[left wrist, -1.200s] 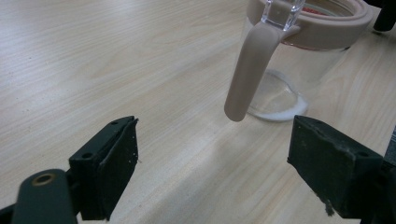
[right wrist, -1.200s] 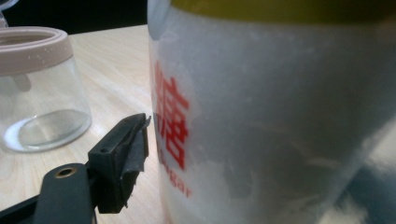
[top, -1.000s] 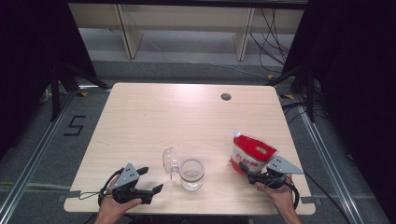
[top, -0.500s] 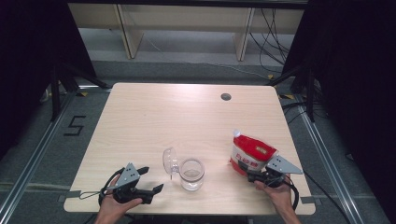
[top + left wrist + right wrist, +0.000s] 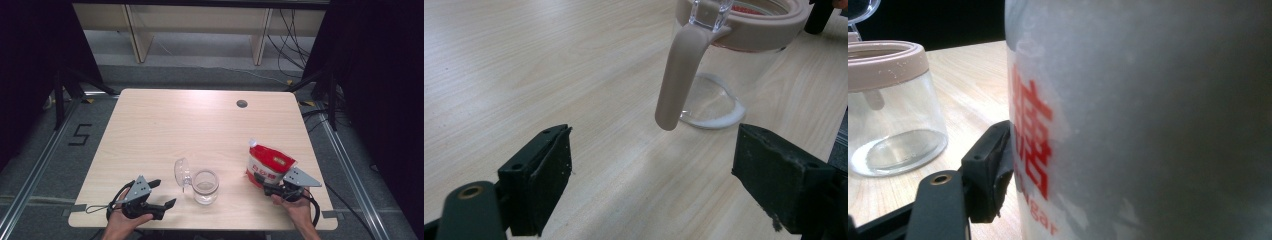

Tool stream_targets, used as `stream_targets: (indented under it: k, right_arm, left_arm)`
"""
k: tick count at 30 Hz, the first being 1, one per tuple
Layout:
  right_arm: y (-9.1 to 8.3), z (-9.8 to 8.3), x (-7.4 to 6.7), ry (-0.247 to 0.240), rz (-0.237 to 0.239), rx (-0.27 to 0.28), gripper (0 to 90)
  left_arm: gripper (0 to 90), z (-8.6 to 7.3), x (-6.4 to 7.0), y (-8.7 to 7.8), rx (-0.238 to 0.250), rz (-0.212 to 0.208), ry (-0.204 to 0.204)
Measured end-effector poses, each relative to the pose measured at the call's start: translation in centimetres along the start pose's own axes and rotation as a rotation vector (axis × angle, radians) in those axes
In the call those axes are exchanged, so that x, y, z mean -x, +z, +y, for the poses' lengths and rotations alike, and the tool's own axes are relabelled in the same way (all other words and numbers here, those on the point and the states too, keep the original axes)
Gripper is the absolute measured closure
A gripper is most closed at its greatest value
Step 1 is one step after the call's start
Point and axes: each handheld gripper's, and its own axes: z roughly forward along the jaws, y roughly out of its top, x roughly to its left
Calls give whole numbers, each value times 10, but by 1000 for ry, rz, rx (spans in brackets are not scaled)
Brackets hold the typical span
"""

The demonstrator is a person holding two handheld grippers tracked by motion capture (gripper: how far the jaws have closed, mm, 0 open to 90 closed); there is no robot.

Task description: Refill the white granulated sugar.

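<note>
Little had shifted across the table since a second before; both hands sat where they were, and the one real change was at the right gripper (image 5: 272,190), whose jaws had just been closing on the red-and-white plastic sugar pouch (image 5: 268,164). In the right gripper view one black pad (image 5: 998,172) lay against the pouch's frosted, slightly crinkled film beside its red printed characters, so a grip on the bag seemed to be forming, though the far pad was hidden and I could not tell whether both pressed. That suggested the bag was about to be lifted, probably to fill the jar.

Standing near the table's right front edge, the pouch was soft-sided and bulged, with a pointed top corner. To its left stood the clear round glass jar (image 5: 205,186) with a beige silicone rim, its hinged transparent lid (image 5: 182,173) swung up and open, and a thin white residue at its bottom.

Farther left, the left gripper (image 5: 162,194) rested with jaws wide apart and empty, pointed toward the jar. All of it sat on the pale, matte wood-grain table (image 5: 190,125).
</note>
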Motion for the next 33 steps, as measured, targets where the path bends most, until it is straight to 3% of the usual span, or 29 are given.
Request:
stream_targets:
  k: [6,10,11,14,15,17,19,20,22,23,24,25,27,28,29,30,31,33]
  right_arm:
    - [1,0,1,-19,-1,10,330]
    - [2,0,3,-16,49,17,353]
    - [4,1,6,-61,33,15,351]
    - [5,1,4,-15,32,43,351]
    - [5,1,6,-29,21,49,359]
    - [6,1,6,-43,57,59,402]
    - [4,2,4,-30,41,40,413]
    - [6,2,4,-36,29,59,417]
    - [6,3,6,-63,39,33,426]
    - [4,4,3,-23,53,20,432]
    - [3,4,-1,4,36,18,435]
    - [4,6,2,-44,35,30,440]
    - [3,7,-2,-45,12,17,444]
    - [2,9,-5,-34,-2,9,447]
    - [1,13,-3,-118,9,-4,449]
    - [1,14,-5,-129,-15,-10,451]
    - [-1,17,-6,-174,-8,-31,453]
    - [-3,20,-12,-186,-8,-46,455]
  left_arm:
    - [156,0,0,1,-3,-5,1]
    - [156,0,0,1,-10,1,5]
    - [155,-1,0,1,-9,-2,5]
    - [155,0,1,1,-4,2,-1]
    - [155,0,0,0,-10,3,4]
    - [155,0,0,0,-10,3,4]
    - [155,0,0,1,-8,0,5]
    - [155,0,-1,0,-15,5,15]
    - [155,0,0,0,-11,1,12]
    - [156,0,0,0,-10,0,11]
    - [155,0,0,1,-8,-1,9]
    - [155,0,0,1,-9,0,9]
    - [156,0,-1,0,-24,9,25]
    - [156,0,-1,0,-13,4,13]
    - [155,0,0,0,-4,-4,5]
    - [156,0,0,0,4,-1,-3]
    - [156,-1,0,0,3,-2,-7]
    - [156,0,-3,-1,-5,-7,27]
